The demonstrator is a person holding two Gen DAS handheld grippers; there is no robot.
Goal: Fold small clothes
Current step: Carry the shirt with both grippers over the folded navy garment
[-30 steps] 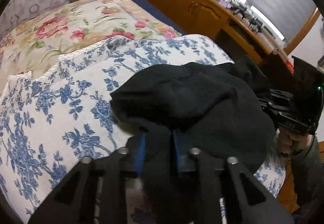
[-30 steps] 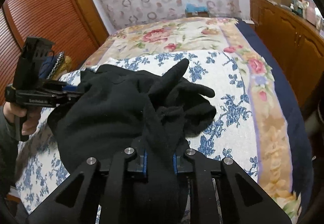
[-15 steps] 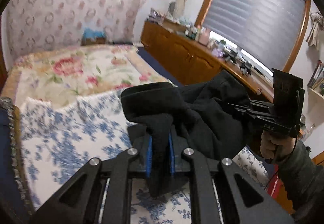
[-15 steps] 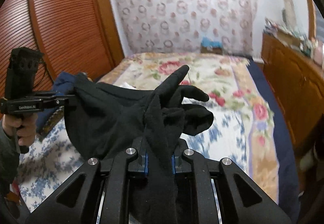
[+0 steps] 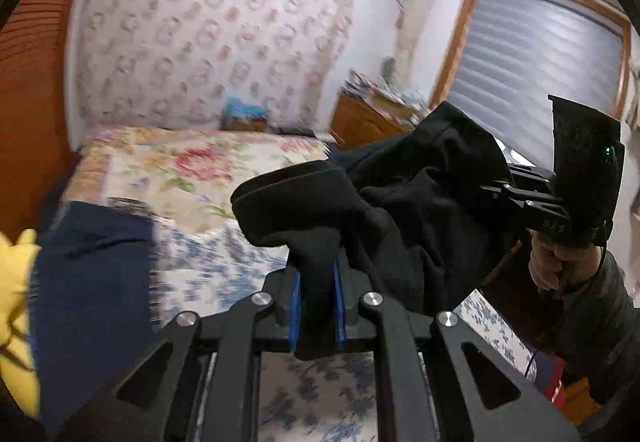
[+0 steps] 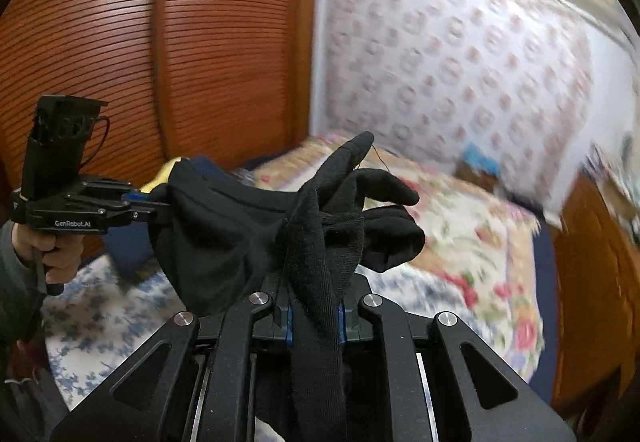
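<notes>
A black garment [image 5: 408,210] hangs in the air above the bed, stretched between both grippers. My left gripper [image 5: 316,282] is shut on one bunched edge of it, blue pads pressing the cloth. In the right wrist view my right gripper [image 6: 314,306] is shut on another edge of the black garment [image 6: 240,234], whose glove-like fingers [image 6: 360,178] stick up and to the right. Each view shows the other gripper: the right one [image 5: 500,194] at the garment's right side, the left one [image 6: 148,202] at its left side, each held by a hand.
Below lies the bed with a blue-flowered white cover [image 5: 224,266] and a rose-patterned spread [image 5: 188,166]. Dark blue cloth [image 5: 92,290] and something yellow [image 5: 16,306] lie at the left. A wooden wardrobe [image 6: 120,50], a wooden dresser [image 5: 368,122] and a window blind [image 5: 532,82] surround it.
Both grippers have lifted the black garment off the bed into the air. The views have tilted up from the bedcover to the walls, wardrobe and window.
</notes>
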